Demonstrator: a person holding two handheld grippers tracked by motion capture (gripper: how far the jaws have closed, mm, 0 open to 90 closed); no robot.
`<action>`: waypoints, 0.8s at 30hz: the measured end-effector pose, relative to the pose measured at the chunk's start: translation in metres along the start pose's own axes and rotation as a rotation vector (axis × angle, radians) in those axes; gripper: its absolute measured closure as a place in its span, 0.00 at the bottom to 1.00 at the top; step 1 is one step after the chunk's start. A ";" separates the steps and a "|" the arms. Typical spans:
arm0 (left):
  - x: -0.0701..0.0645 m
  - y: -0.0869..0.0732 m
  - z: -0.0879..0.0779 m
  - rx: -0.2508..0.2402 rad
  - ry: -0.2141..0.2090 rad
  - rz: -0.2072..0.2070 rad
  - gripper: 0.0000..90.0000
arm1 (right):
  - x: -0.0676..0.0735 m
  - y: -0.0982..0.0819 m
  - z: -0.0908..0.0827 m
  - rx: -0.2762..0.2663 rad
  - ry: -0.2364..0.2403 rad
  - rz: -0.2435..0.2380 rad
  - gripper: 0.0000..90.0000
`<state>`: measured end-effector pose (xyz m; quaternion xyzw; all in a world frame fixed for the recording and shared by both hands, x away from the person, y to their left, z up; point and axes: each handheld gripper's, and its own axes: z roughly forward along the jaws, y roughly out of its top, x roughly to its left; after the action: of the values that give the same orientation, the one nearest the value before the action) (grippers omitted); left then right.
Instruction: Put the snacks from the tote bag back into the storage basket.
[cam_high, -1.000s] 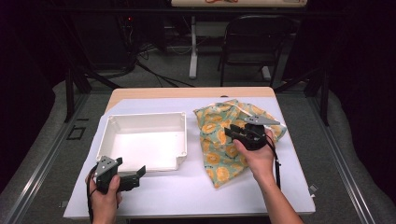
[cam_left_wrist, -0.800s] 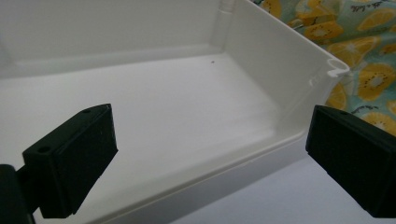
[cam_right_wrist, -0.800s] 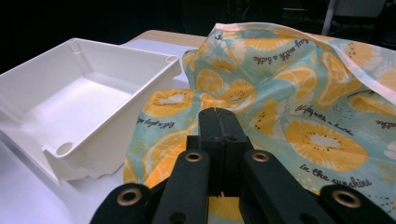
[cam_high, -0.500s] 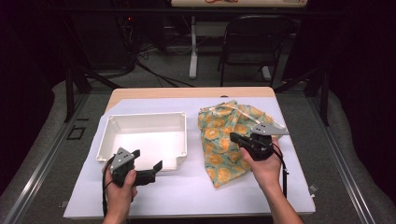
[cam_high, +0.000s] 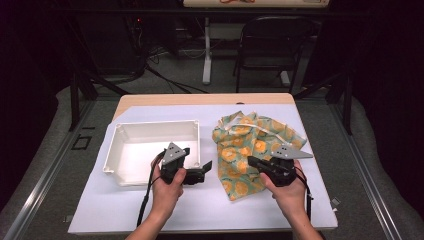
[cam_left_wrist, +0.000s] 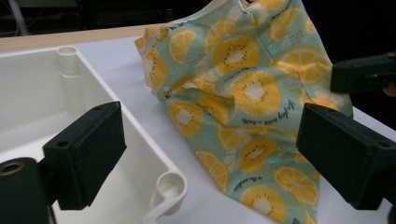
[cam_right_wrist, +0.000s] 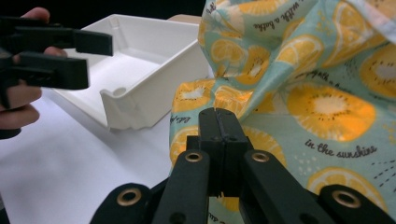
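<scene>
A dark room surrounds the light wooden counter (cam_high: 150, 99), which is covered with a white sheet (cam_high: 200, 210). Beyond it stand a black metal folding chair (cam_high: 270, 50) and a white post (cam_high: 207, 55) among loose black cables (cam_high: 165, 80) on the grey floor (cam_high: 360, 150).

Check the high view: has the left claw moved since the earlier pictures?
Yes. The left claw has moved right and away from the table's near edge, now by the white tray's near right corner.
</scene>
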<state>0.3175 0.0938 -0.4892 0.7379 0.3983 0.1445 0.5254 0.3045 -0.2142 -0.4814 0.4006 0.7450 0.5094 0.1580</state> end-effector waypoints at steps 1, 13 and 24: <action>-0.001 0.000 0.003 0.000 -0.003 0.001 0.10 | 0.000 -0.002 0.000 0.001 0.003 0.007 1.00; -0.007 -0.007 0.013 0.013 -0.007 0.011 0.13 | -0.005 -0.025 0.009 0.103 -0.010 0.023 0.97; 0.000 -0.002 0.013 0.010 0.023 0.000 0.16 | -0.015 -0.003 -0.022 -0.066 -0.083 0.014 0.63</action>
<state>0.3251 0.0851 -0.4963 0.7388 0.4048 0.1510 0.5172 0.2980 -0.2398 -0.4770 0.4212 0.7178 0.5177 0.1982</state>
